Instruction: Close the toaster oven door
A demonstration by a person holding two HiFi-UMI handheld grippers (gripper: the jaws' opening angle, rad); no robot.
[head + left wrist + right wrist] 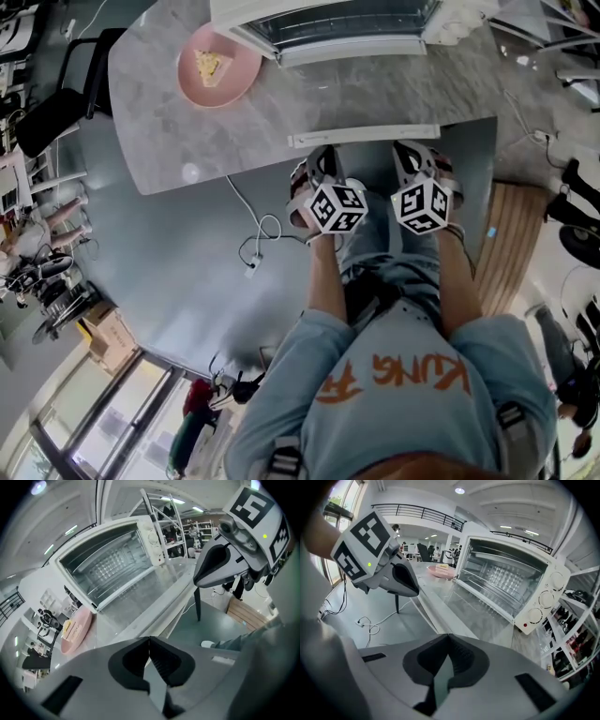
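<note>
Approach step: left gripper (pixel 149 641) and right gripper (pixel 447 637), both shut and empty, hover at 6 o'clock of the open oven door (pixel 364 137); next, push its front edge up toward 12.

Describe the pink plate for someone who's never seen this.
Find the grey marble table, then the open white oven. Left of it in the head view sits the plate: round, the only pink thing there, holding a yellowish bit of food.
</note>
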